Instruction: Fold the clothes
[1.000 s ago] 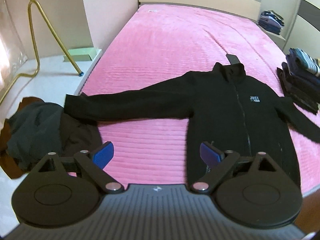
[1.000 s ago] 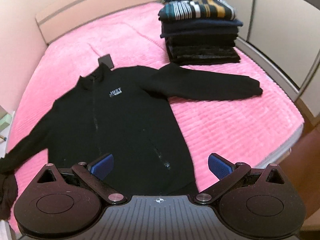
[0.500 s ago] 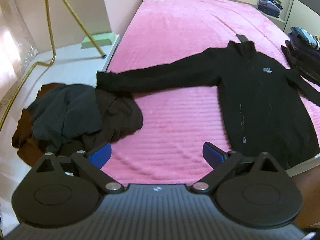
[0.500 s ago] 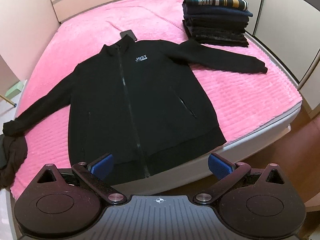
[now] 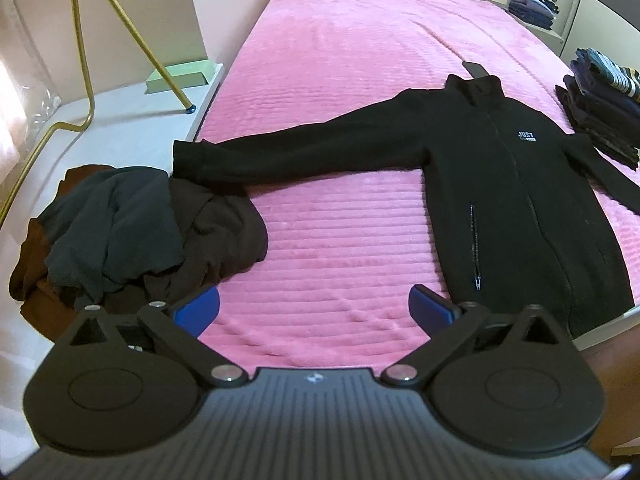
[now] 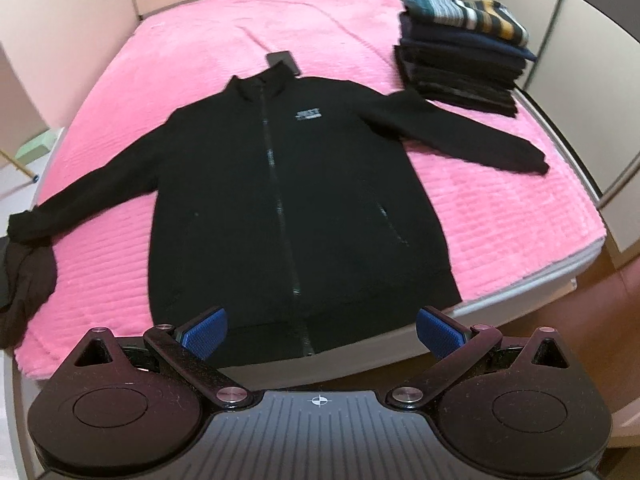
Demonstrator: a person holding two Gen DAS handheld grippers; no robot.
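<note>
Both claws gape empty: left claw, right claw. The black jacket lies flat ahead; likely next, grasping a sleeve inward.

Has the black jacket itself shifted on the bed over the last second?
No. The black jacket keeps its collar touching the phone and its cuff by the heap of clothes; only the cameras have pulled back.
</note>
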